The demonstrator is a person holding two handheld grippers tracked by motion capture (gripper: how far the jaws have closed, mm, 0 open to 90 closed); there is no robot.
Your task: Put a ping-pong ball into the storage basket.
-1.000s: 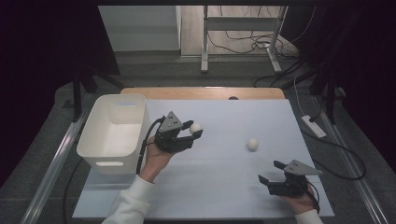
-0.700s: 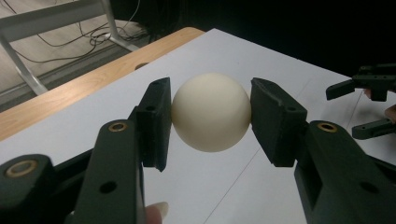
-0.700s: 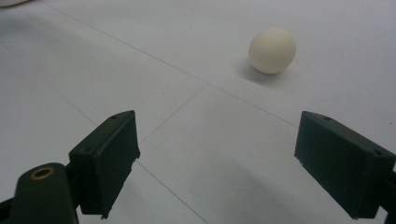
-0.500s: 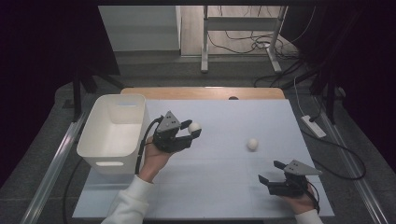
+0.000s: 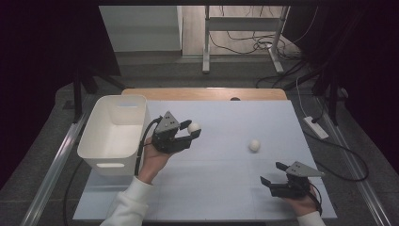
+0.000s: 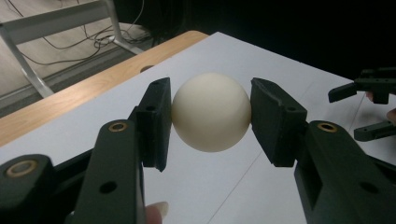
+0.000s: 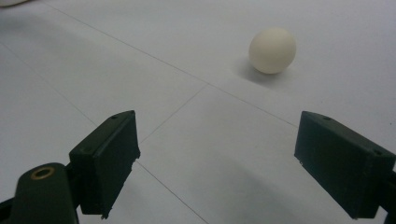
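The left claw [image 5: 187, 133] has a cream ball [image 5: 193, 127] pinched square between its two black pads, and the left gripper view shows it beautifully: the held ball [image 6: 210, 112] sits dead centre, a pad pressed to each side, lifted clear of the pale blue desk [image 5: 226, 183]. From the high view, that claw hangs just beside the white bin [image 5: 114, 129], near its right wall, with the ball on the side away from the bin. Over on the near right, the right claw [image 5: 275, 173] sits low by the desk's front edge, jaws spread wide, nothing between them. Its own camera looks along the gaping right claw [image 7: 217, 163] at a second ball [image 7: 272, 50] resting on the desk surface ahead, well apart from the pads. In the high view that second ball [image 5: 254, 145] lies between the two claws, closer to the right one.
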